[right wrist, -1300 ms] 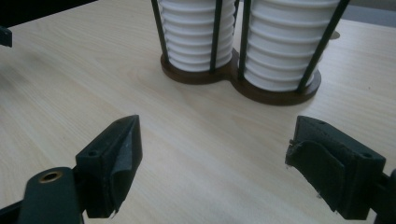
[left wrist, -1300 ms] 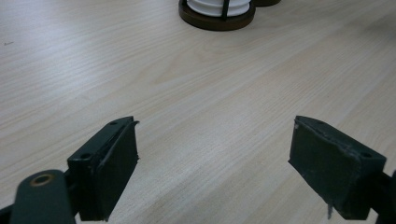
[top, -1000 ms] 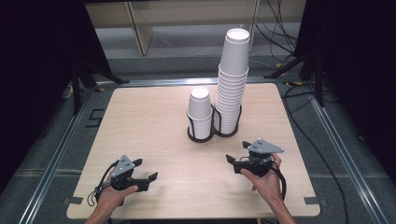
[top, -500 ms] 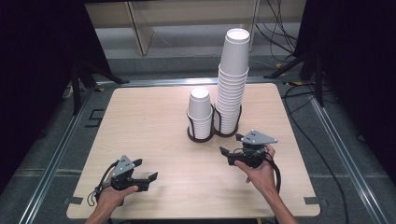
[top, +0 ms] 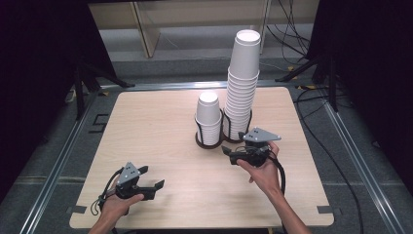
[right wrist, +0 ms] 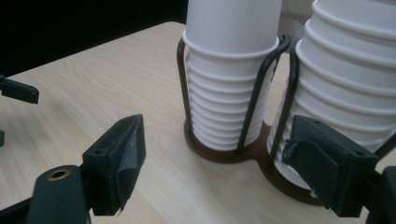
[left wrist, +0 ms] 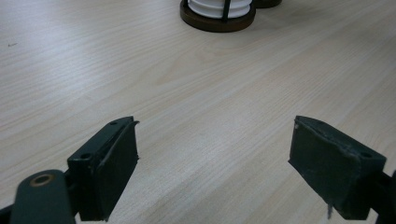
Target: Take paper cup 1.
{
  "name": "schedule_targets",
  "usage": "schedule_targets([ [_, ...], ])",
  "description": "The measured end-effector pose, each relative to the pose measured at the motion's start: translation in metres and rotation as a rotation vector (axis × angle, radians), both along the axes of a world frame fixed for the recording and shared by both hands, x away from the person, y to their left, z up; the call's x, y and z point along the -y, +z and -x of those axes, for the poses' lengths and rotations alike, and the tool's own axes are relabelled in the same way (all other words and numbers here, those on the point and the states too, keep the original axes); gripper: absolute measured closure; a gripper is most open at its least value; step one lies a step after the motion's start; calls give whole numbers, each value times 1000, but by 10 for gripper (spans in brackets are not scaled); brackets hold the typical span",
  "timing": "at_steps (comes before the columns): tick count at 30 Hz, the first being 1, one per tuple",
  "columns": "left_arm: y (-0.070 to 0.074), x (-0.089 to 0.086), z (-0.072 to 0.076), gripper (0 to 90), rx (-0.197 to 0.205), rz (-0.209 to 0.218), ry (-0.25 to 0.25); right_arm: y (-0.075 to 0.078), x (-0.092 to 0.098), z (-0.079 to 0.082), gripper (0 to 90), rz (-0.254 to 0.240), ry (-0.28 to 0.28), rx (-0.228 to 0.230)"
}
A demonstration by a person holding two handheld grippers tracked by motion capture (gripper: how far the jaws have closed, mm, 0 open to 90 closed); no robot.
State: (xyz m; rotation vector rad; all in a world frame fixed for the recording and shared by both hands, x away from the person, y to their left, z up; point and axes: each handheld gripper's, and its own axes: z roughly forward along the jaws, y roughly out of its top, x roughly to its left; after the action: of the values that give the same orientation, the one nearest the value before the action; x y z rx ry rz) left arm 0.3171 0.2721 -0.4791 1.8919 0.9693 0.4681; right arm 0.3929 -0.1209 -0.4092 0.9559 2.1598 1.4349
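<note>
Left gripper (top: 146, 184) low, near table (top: 156, 126) front edge, jaws apart; right gripper (top: 233, 155) farther in, jaws apart.

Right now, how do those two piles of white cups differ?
The short stack reaches about half as high as the tall stack. The short stack stands on the left side of the dark wire holder, the tall stack on its right. Both are upside-down white paper cups, nested and upright.

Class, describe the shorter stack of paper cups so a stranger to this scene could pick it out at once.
On the wooden table, find the dark two-ring wire holder just beyond the middle. The shorter stack fills its left ring; the taller stack beside it rises far higher.
</note>
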Motion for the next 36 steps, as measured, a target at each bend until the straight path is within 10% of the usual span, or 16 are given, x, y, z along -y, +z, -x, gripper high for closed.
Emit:
schedule_targets([
  [36, 0, 0, 0, 149, -4, 2, 3, 30, -48, -33, 191, -32, -5, 47],
])
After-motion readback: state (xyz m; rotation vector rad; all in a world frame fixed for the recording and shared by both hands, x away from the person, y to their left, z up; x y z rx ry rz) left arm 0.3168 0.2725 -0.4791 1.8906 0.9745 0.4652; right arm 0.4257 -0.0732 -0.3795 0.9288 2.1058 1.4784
